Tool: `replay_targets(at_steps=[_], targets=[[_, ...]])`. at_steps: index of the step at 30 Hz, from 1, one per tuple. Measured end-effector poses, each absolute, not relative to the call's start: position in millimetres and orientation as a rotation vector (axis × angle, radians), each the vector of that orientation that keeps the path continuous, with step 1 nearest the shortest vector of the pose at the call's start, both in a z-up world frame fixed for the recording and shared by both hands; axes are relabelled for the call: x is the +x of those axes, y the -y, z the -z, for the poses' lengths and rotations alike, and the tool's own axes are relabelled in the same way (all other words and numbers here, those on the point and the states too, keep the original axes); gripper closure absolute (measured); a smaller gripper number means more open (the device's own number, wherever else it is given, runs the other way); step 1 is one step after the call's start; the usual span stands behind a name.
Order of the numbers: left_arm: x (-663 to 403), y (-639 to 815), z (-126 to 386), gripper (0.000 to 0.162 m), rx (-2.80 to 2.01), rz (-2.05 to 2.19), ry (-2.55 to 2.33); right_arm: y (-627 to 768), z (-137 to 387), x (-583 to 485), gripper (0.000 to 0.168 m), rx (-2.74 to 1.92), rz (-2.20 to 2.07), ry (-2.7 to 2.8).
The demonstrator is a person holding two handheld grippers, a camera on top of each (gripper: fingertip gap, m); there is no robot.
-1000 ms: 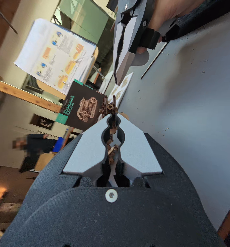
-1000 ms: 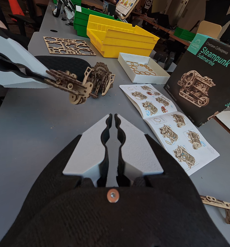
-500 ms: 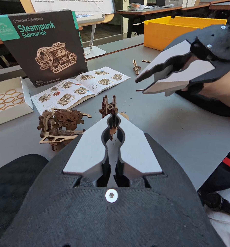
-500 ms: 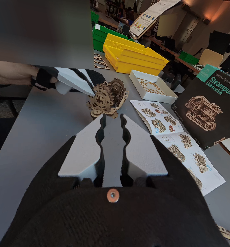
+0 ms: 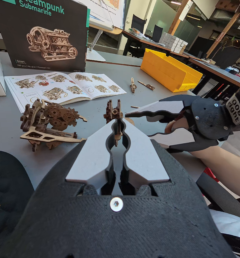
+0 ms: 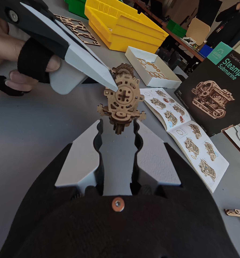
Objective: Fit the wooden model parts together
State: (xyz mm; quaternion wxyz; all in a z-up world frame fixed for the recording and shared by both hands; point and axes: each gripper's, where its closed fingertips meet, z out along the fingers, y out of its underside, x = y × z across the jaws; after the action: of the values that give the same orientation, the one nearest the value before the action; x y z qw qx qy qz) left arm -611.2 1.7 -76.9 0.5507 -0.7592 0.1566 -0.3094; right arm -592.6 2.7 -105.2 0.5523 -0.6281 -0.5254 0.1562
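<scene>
My left gripper (image 5: 117, 122) is shut on a small wooden gear sub-assembly (image 5: 113, 111) and holds it above the grey table (image 5: 130, 72). In the right wrist view the sub-assembly (image 6: 123, 103) hangs from the left gripper's tips (image 6: 114, 85), its flat slotted face towards the camera. My right gripper (image 6: 118, 122) is open and empty, its jaws on either side of the sub-assembly's lower end without touching it. It also shows in the left wrist view (image 5: 136, 125), just right of the part. The larger wooden model body (image 5: 46, 122) stands on the table to the left.
An open instruction booklet (image 5: 63, 86) lies before the dark kit box (image 5: 44, 34). A yellow bin (image 5: 169, 69), two loose wooden strips (image 5: 133, 85), a white tray of rings (image 6: 151, 67), a punched plywood sheet (image 6: 80, 30) and a black pad (image 5: 5, 181) are around. Less than 4 cm separates the two grippers' tips.
My left gripper has swung from lying sideways to level, still holding the sub-assembly. My right gripper has opened wider and moved in close under the held part.
</scene>
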Motion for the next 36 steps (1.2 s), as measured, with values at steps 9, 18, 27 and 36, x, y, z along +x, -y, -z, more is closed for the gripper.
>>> replay_targets(at_steps=[9,18,27,36], targets=[[-604,0,79,0.162,-1.802,0.732,-0.383,-7,113,-590,0.137,-1.542,-0.342,1.234],[-601,-4,83,0.162,-1.809,0.698,-0.399,-10,118,-588,0.134,-1.579,-0.348,1.22],[-596,-7,85,0.162,-1.821,0.696,-0.418,-13,118,-584,0.136,-1.629,-0.414,1.175],[-591,-12,87,0.162,-1.834,0.713,-0.416,-17,119,-578,0.137,-1.658,-0.409,1.152]])
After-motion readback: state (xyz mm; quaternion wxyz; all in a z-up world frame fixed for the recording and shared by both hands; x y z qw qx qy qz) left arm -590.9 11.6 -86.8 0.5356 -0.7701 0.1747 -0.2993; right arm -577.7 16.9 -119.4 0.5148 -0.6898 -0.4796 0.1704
